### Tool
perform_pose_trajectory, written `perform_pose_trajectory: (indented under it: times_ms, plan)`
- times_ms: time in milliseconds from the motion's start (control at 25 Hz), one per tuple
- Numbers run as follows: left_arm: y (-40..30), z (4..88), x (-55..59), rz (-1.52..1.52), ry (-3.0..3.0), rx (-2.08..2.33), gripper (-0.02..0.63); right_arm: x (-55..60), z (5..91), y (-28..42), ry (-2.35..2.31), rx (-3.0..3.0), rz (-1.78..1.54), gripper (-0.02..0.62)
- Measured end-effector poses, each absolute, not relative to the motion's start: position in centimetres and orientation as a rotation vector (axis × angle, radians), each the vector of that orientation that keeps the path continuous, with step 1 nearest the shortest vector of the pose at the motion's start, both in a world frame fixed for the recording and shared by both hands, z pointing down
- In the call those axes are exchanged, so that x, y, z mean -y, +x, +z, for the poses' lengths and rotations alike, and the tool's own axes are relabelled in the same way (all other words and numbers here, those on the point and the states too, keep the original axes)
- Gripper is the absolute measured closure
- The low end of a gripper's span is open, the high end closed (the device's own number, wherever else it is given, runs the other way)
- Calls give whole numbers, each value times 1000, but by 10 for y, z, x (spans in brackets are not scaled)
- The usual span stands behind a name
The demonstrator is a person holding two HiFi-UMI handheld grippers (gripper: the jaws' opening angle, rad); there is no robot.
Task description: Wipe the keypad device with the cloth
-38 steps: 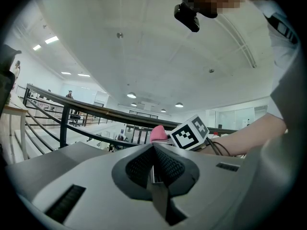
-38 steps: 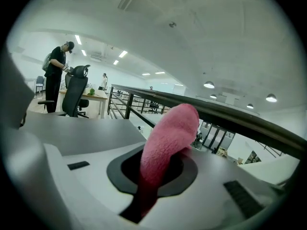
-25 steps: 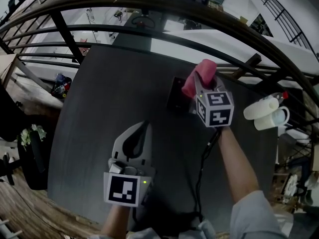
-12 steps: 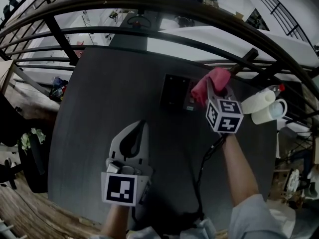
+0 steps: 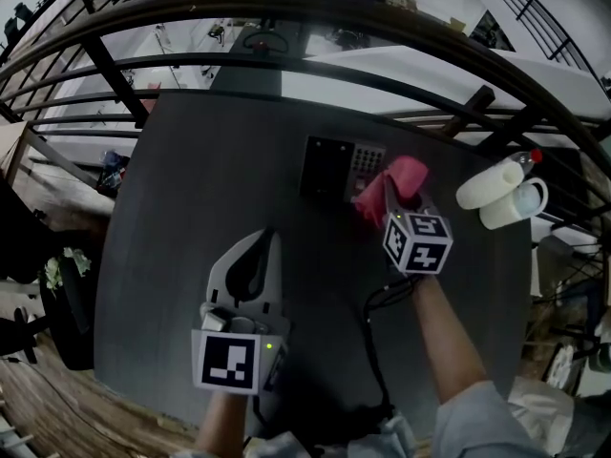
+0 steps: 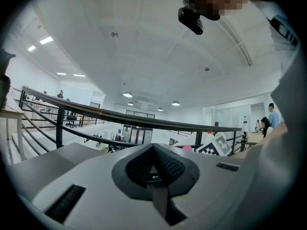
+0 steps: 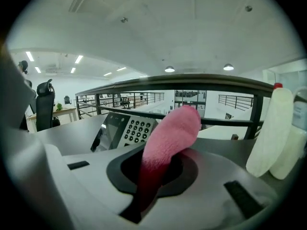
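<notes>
Right gripper (image 5: 396, 201): jaws clamped on pink cloth (image 5: 393, 181), at right edge of keypad device (image 5: 340, 169), possibly touching. Left gripper (image 5: 256, 261): jaws together, empty. Key markings too small to read. Dark grey table (image 5: 191, 208); black railing (image 5: 286, 60); white-ceilinged hall

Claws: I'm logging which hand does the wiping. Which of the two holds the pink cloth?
The right claw, by the keypad device, is shut on the pink cloth. The left claw is shut on nothing.

left gripper (image 5: 270, 239) closed, right gripper (image 5: 394, 198) pinching cloth (image 5: 405, 172).
</notes>
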State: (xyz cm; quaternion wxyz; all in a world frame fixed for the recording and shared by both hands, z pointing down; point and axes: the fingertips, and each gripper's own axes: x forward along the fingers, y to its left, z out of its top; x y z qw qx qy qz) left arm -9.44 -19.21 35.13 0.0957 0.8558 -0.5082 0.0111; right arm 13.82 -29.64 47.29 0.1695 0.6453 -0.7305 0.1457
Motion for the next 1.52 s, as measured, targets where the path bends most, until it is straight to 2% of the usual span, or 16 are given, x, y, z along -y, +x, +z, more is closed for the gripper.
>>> perform_pose_trajectory:
  times_ms: [280,520,1520]
  plan:
    - [-85,344,178,48,2544,1506,592,262,492,119,1773,2128,547,566]
    - [-72,333,162,53,2566,1516,592,232,473,105,1731,2237,582,566]
    - [10,249,53,-14,2672,1537,592,84,319,144,1636,2504,184,566]
